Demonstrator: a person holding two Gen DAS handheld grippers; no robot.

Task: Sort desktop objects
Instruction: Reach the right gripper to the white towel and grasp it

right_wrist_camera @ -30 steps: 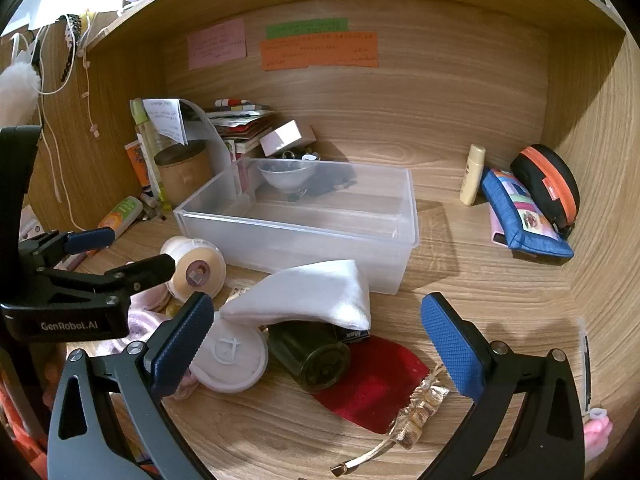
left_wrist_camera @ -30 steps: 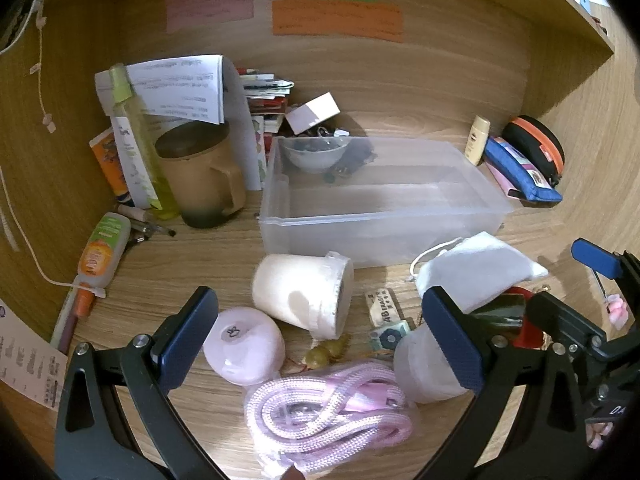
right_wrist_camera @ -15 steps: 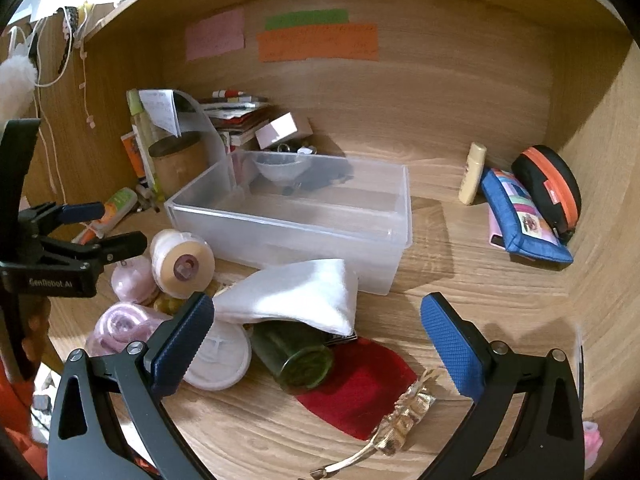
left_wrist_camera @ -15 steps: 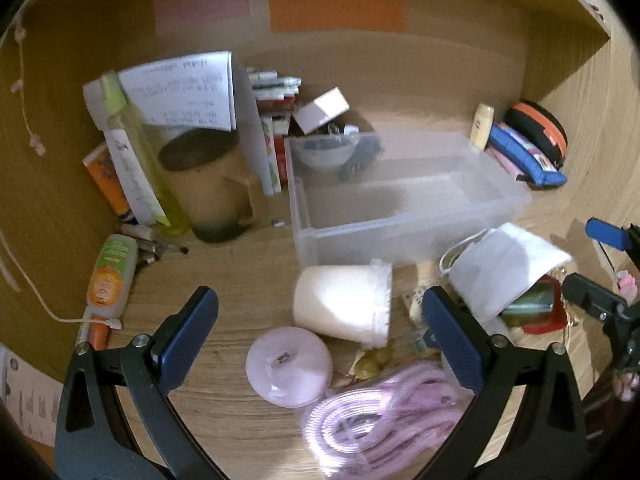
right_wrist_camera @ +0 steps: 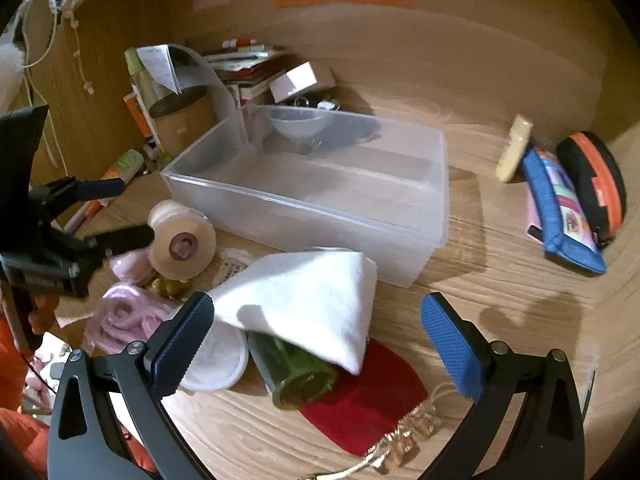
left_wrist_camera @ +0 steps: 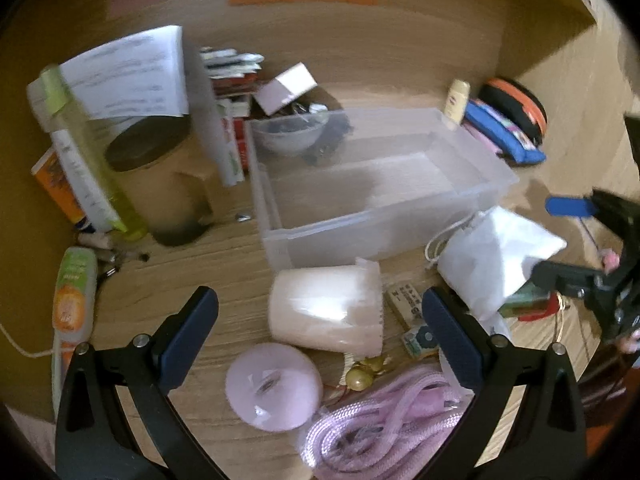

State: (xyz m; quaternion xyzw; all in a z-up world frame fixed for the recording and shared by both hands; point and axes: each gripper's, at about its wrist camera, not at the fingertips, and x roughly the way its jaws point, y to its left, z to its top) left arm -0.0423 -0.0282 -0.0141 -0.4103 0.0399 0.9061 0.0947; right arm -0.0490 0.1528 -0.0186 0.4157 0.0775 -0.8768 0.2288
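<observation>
A clear plastic bin point(left_wrist_camera: 380, 188) point(right_wrist_camera: 320, 188) stands mid-desk, with a small bowl point(right_wrist_camera: 300, 124) at its far end. In front lie a cream tape roll point(left_wrist_camera: 324, 312) point(right_wrist_camera: 182, 240), a pink round case point(left_wrist_camera: 274, 386), a pink rope bundle point(left_wrist_camera: 384, 424) point(right_wrist_camera: 124, 316), a white cloth pouch point(left_wrist_camera: 496, 256) point(right_wrist_camera: 308, 300) over a green jar point(right_wrist_camera: 296, 372), and a red pouch point(right_wrist_camera: 372, 400). My left gripper point(left_wrist_camera: 320, 336) is open, just above the tape roll. My right gripper point(right_wrist_camera: 316, 336) is open over the white pouch and jar.
A tan mug point(left_wrist_camera: 160, 176), a green bottle point(left_wrist_camera: 84, 160), papers and books stand back left. An orange-green tube point(left_wrist_camera: 74, 296) lies far left. A cream tube point(right_wrist_camera: 514, 148), a blue pouch point(right_wrist_camera: 560, 208) and a black-orange case point(right_wrist_camera: 596, 184) sit right.
My left gripper has moved left and forward, so the tape roll now lies between its fingers. My right gripper has moved forward and down toward the white pouch. Both stayed open.
</observation>
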